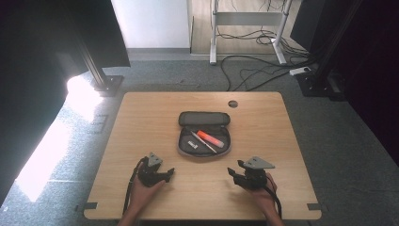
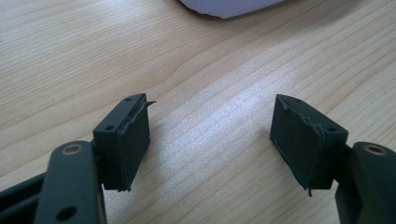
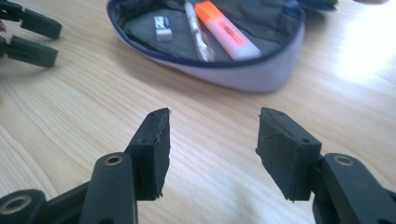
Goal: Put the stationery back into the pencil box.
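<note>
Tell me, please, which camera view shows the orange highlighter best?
The right gripper view: the orange highlighter lies close and sharp inside the open pencil case. The high view shows it small. The left gripper view catches just the case's pale edge.

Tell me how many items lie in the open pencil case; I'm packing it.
3: an orange highlighter at one side, a pen in the middle, a small eraser at the other. More may be hidden.

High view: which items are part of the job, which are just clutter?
In play:
- open pencil case
- orange highlighter, pen and small eraser inside it
- left gripper and right gripper, both open, nothing held, on the near side of the case

Lying about:
- cables and power strip on the floor
- white desk frame behind the table
</note>
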Available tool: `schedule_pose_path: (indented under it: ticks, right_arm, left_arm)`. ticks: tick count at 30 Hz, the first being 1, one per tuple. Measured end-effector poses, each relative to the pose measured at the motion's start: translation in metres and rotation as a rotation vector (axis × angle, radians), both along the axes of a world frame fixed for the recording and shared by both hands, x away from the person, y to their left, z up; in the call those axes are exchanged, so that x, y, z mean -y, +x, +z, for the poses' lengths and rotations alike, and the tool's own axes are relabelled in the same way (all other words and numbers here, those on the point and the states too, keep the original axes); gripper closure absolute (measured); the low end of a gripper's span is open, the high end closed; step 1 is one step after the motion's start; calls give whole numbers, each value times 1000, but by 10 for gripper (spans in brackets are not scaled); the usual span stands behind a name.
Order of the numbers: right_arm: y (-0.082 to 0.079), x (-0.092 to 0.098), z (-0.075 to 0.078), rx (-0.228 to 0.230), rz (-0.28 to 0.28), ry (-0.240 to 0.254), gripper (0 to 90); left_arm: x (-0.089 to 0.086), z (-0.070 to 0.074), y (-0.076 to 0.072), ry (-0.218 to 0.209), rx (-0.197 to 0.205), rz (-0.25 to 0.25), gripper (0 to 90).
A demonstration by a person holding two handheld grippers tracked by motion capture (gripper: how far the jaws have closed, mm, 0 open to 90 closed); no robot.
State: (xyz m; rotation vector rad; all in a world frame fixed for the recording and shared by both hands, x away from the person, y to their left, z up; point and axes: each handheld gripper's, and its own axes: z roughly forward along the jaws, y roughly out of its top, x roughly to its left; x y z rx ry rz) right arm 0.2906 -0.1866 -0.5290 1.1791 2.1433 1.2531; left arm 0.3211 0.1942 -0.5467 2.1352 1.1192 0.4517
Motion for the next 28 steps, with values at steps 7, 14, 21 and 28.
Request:
schedule_pose_path:
  ticks: [7, 14, 21, 28]
  right_arm:
    - [-8, 18, -10, -21, -30, 2, 434]
    - [-11, 30, -19, -42, -54, 1, 434]
    - [-9, 32, -20, -45, -57, -2, 432]
    - [-9, 35, -19, -40, -64, 3, 430]
  left_arm:
    - [0, 0, 0, -1, 0, 0, 286]
    - [0, 0, 0, -1, 0, 0, 286]
    - [0, 0, 0, -1, 0, 0, 286]
    - [0, 0, 0, -1, 0, 0, 286]
